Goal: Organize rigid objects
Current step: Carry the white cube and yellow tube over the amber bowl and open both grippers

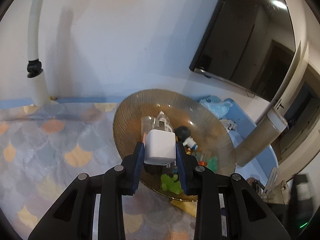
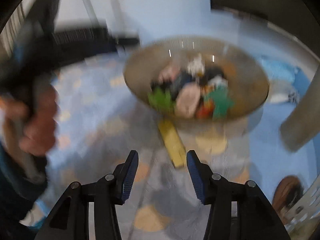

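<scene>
My left gripper (image 1: 160, 150) is shut on a white cube-shaped charger (image 1: 160, 147) and holds it above a ribbed amber glass bowl (image 1: 216, 120). The bowl holds several small items: a dark-haired figurine (image 1: 187, 136), a green toy (image 1: 170, 183) and others. In the blurred right wrist view the same bowl (image 2: 252, 92) sits ahead, with a yellow block (image 2: 173, 142) lying on the cloth in front of it. My right gripper (image 2: 162, 158) is open and empty, just short of the yellow block.
A scale-patterned cloth (image 1: 50, 140) covers the table. A white pipe (image 1: 36, 40) stands at the back left, a wall television (image 1: 246, 40) at the right, a grey cylinder (image 1: 260, 138) beside the bowl. The person's hand (image 2: 38, 120) shows at the left.
</scene>
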`<state>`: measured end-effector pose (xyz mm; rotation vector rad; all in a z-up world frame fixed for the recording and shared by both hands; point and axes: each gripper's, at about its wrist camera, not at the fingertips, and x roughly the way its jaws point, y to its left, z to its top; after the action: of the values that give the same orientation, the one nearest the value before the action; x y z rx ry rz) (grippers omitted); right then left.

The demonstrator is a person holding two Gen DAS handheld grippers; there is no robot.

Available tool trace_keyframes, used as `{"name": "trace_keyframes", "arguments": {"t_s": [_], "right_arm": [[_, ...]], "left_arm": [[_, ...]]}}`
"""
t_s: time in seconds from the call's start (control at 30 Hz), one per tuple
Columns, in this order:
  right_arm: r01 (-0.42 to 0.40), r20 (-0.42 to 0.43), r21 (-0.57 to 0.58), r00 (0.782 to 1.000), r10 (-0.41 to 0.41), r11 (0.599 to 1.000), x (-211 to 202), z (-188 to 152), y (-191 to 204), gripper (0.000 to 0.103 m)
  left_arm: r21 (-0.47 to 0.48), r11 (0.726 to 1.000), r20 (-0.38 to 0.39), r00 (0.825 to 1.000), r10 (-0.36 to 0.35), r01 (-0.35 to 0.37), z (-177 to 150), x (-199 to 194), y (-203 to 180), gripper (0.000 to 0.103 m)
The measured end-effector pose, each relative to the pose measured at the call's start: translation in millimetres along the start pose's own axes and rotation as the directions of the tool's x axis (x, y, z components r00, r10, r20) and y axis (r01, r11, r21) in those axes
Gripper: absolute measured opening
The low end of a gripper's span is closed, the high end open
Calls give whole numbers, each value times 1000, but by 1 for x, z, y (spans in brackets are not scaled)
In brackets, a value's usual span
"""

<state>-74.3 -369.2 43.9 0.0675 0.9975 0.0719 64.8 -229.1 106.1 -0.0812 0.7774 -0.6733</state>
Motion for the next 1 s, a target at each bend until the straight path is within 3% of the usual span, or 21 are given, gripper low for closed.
{"name": "trace_keyframes", "arguments": {"t_s": [0.13,0.2,0.23,0.3,0.33,0.53,0.67,0.8,0.87,1.0], "right_arm": [[126,-31,-55,991,-128,990,36,0,2,49],[166,-6,-77,986,-167,983,47,2,4,49],[158,-4,-74,987,-159,985,51,3,3,48],[104,5,-41,995,-104,994,50,3,0,28],[101,-4,-44,995,-101,994,48,2,2,24],[-45,-5,-14,999,45,999,10,-19,15,23],[-96,127,31,988,92,995,-49,-8,5,23],[-10,264,68,965,-8,998,-89,28,-16,23],[65,278,106,956,-93,992,-86,50,-27,23],[102,298,127,945,-136,987,-67,84,-39,25]], "left_arm": [[35,999,-2,1000,-1,1,-2,-2,-6,28],[44,999,0,1000,-3,3,-1,-4,-5,28],[49,999,-3,1000,-1,1,-1,-4,-5,28],[54,999,-10,1000,0,0,-1,-3,-4,28],[59,998,-14,1000,2,-2,-3,-1,-4,28],[73,997,-18,1000,0,1,-7,-1,-9,28],[59,998,0,1000,-10,10,-2,-2,-12,29],[24,1000,11,1000,6,-7,4,5,-14,29],[3,1000,0,1000,22,-22,4,14,-11,29],[1,1000,-3,1000,20,-20,3,24,-8,29]]}}
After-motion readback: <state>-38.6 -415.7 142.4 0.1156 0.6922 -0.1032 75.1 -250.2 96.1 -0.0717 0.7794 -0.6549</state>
